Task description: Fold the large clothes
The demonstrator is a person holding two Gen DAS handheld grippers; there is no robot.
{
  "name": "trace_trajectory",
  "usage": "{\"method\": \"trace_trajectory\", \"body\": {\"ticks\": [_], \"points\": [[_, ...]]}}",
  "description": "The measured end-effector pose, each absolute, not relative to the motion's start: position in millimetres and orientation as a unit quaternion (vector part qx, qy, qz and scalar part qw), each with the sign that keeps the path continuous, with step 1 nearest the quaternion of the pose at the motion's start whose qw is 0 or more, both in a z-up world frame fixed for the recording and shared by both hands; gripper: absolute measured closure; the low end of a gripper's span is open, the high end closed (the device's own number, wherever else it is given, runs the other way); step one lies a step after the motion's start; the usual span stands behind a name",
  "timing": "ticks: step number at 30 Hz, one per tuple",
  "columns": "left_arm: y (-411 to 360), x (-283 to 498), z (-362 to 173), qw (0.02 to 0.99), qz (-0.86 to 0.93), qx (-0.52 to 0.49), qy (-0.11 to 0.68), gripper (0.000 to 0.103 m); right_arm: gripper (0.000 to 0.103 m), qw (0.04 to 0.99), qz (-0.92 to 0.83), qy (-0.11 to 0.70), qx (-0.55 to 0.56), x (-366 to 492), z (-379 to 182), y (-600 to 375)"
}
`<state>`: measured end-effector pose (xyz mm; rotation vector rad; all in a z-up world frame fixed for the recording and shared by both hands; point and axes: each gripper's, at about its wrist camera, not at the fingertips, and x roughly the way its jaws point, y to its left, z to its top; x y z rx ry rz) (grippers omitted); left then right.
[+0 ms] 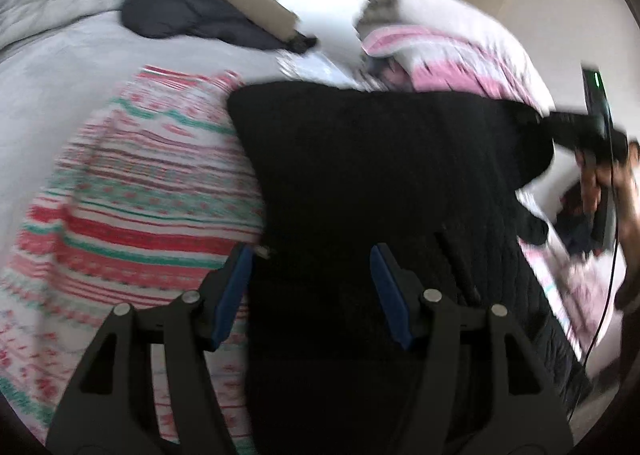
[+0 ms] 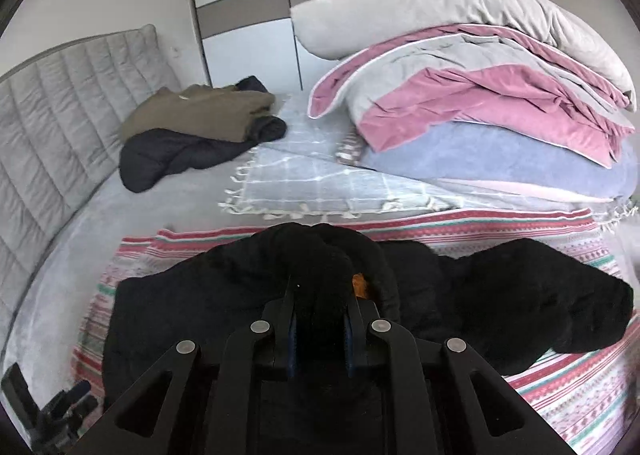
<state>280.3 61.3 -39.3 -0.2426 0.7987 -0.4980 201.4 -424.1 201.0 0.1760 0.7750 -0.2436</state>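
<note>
A large black garment (image 1: 380,159) lies over a red, green and white patterned blanket (image 1: 140,195) on the bed. In the left wrist view my left gripper (image 1: 312,287) straddles the garment's near edge, and the cloth fills the gap between its blue pads (image 1: 236,287). At the right of that view a hand holds my right gripper (image 1: 576,131), which lifts a corner of the garment. In the right wrist view my right gripper (image 2: 320,331) is shut on a bunched fold of the black garment (image 2: 540,295), raised above the blanket (image 2: 560,387).
A pile of pink and grey bedding (image 2: 480,95) fills the far right of the bed. Olive and dark clothes (image 2: 200,119) lie near the padded grey headboard (image 2: 60,115). A fringed grey throw (image 2: 320,183) lies in the middle, with a wardrobe (image 2: 248,15) behind.
</note>
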Motion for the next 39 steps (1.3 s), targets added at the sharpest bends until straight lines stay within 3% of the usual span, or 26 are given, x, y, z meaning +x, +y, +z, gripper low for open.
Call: {"method": "trace_trajectory", "body": {"ticks": [3,5,7,10,14,16,19,21,24,25,32,39], "points": [[33,286,-39,0.896,-0.221,-0.047,0.381,0.04,0.086,0.917,-0.115,0.372,0.082,203,208,-430],[35,297,-39,0.896,-0.204,-0.052,0.391,0.043,0.087,0.92,-0.109,0.368,0.081,204,211,-429],[45,307,-37,0.896,-0.184,-0.073,0.397,0.08,0.086,0.92,-0.102,0.369,0.081,203,210,-427],[66,302,-27,0.913,-0.138,-0.088,0.373,0.086,0.086,0.913,-0.076,0.392,0.082,207,191,-418],[84,301,-44,0.893,-0.141,-0.074,0.422,0.085,0.086,0.897,-0.069,0.432,0.064,216,142,-404],[90,296,-51,0.878,-0.161,-0.066,0.446,0.077,0.084,0.881,-0.101,0.46,0.046,221,109,-405],[106,284,-35,0.882,-0.171,-0.06,0.435,0.076,0.08,0.86,-0.122,0.492,0.051,221,71,-417],[118,279,-15,0.894,-0.174,-0.067,0.408,0.072,0.077,0.865,-0.115,0.481,0.086,213,68,-428],[120,281,4,0.901,-0.18,-0.09,0.383,0.064,0.058,0.867,-0.124,0.469,0.113,206,84,-436],[111,285,10,0.903,-0.186,-0.091,0.377,0.064,0.057,0.871,-0.126,0.461,0.114,205,90,-438],[33,309,2,0.891,-0.244,-0.093,0.371,0.064,0.054,0.889,-0.087,0.433,0.121,200,115,-421],[-1,328,-62,0.874,-0.209,-0.032,0.437,0.064,0.054,0.871,-0.084,0.474,0.096,213,62,-411]]}}
